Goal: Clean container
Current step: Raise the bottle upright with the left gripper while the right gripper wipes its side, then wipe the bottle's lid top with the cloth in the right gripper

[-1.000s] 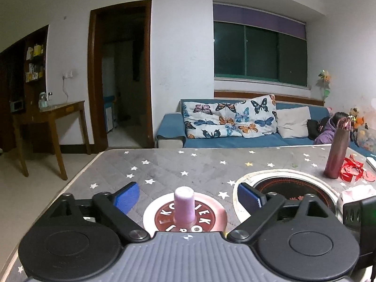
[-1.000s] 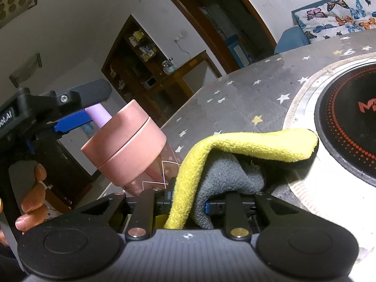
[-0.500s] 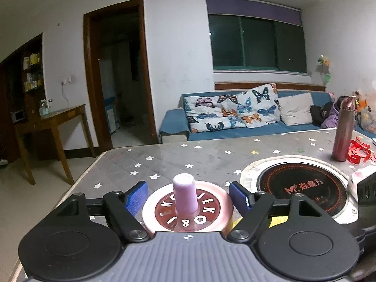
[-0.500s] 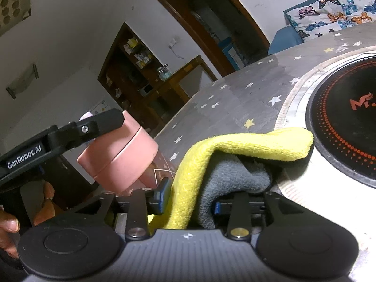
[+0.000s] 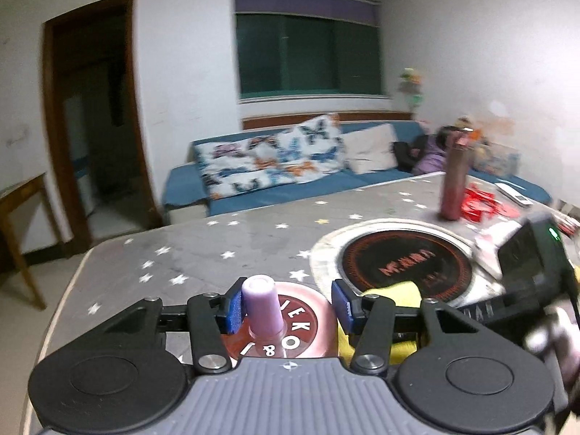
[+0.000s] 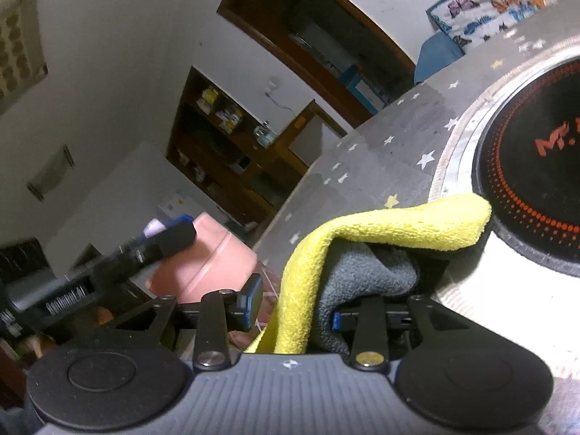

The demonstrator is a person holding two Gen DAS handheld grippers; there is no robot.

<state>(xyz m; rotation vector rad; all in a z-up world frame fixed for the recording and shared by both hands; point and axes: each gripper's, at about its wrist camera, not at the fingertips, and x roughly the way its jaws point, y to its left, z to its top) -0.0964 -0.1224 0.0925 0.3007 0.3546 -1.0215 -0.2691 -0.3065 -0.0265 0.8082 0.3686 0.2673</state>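
Currently, left hand-held gripper point(image 5: 286, 308) is closing astride the upright pink cylindrical container's lid point(image 5: 290, 326); right hand-held gripper point(image 6: 293, 308), at 3 o'clock, clamps the yellow-grey microfibre cloth point(image 6: 362, 246).

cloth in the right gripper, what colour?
Yellow outside, grey inside; the cloth shows best in the right wrist view.

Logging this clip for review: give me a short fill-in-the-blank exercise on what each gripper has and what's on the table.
1. The right gripper is shut on a folded cloth, grey on one side and ___ on the other.
2. The left gripper is closing around the pink container lid, whose spout is ___.
3. The star-patterned table carries a round black ___ cooktop.

Missing words: yellow; lilac; induction
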